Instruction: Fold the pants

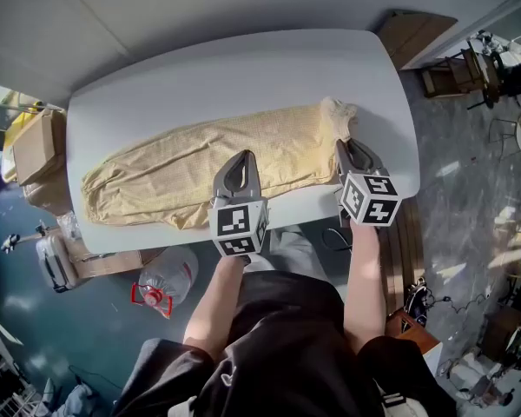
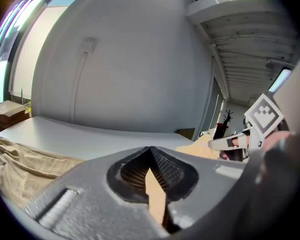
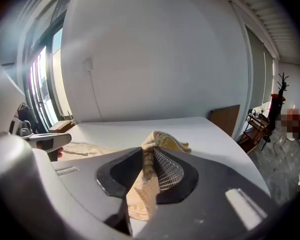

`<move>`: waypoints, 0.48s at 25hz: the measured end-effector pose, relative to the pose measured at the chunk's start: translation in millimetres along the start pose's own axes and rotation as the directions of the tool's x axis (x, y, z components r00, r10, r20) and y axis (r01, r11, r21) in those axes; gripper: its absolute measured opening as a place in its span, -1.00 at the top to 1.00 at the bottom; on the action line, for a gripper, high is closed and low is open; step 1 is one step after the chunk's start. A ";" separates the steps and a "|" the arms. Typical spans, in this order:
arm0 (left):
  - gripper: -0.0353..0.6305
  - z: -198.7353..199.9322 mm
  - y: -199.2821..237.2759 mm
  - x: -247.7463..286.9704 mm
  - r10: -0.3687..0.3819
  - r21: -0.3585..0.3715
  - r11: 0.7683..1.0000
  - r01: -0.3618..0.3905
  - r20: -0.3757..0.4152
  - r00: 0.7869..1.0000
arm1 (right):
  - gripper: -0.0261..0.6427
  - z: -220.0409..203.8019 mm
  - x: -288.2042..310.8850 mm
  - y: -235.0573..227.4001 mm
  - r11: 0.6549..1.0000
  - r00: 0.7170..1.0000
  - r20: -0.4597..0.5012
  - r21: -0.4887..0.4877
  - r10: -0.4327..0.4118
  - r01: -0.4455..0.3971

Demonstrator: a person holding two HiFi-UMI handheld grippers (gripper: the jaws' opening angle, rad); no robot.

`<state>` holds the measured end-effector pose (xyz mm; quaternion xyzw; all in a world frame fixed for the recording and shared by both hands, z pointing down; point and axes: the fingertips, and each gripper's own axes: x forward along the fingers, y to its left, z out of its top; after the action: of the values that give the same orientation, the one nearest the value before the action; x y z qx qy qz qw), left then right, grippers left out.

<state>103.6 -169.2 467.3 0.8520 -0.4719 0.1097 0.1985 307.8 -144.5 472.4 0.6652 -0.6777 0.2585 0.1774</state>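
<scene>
Two pinches on pants (image 1: 174, 168), left claw (image 1: 241, 162), right claw (image 1: 346, 148)

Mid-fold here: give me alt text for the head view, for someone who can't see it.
Tan pants lie stretched lengthwise across a white table, seen from above. The left gripper pinches their near edge around the middle; the right gripper pinches the bunched right end.
</scene>
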 end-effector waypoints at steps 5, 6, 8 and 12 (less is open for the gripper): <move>0.88 8.9 31.5 -22.2 0.040 -0.030 0.999 -0.039 0.024 0.999 | 0.69 17.2 9.1 47.0 0.998 0.999 0.015 -0.042 0.045 -0.045; 0.88 10.7 37.7 -26.7 0.048 -0.035 0.998 -0.047 0.030 0.998 | 0.69 21.1 11.5 58.8 0.997 0.998 0.018 -0.057 0.059 -0.057; 0.88 15.6 50.0 -36.1 0.064 -0.042 0.997 -0.062 0.045 0.997 | 0.69 29.8 16.7 83.1 0.993 0.996 0.026 -0.086 0.089 -0.086; 0.88 24.5 79.8 -60.2 0.111 -0.059 0.993 -0.107 0.070 0.991 | 0.69 40.3 28.5 137.8 0.978 0.987 0.027 -0.141 0.159 -0.153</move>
<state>4.0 -172.2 441.5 0.8227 -0.5275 0.0760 0.1980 173.6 -193.8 440.9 0.6007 -0.7473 0.2113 0.1895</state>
